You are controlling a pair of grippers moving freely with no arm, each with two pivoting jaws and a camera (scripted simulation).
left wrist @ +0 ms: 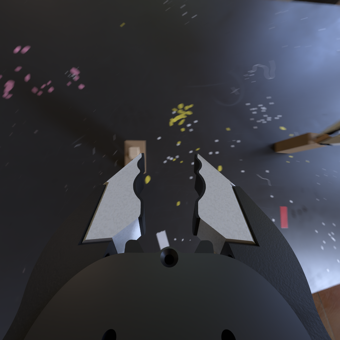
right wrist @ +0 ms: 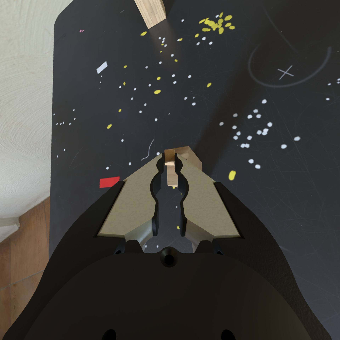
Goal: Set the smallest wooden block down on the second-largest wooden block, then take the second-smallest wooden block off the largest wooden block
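In the left wrist view, a small pale wooden block [left wrist: 133, 152] rests on a bigger brown wooden block [left wrist: 135, 145] on the black table. It lies just past my left fingertip. My left gripper [left wrist: 169, 156] is open and empty above the table. In the right wrist view, my right gripper [right wrist: 169, 156] is shut on a small wooden block [right wrist: 169, 157] at the top of a large wooden block [right wrist: 192, 156]. I cannot tell whether the two touch. That large block [left wrist: 294, 145] and the right gripper's fingers [left wrist: 329, 138] also show at the right of the left wrist view.
The black table [right wrist: 239, 202] is speckled with yellow, white and pink marks. Another wooden block [right wrist: 150, 12] stands at the top of the right wrist view. A red patch [right wrist: 108, 182] lies near the table's left edge, beyond which are a pale rug and wooden floor.
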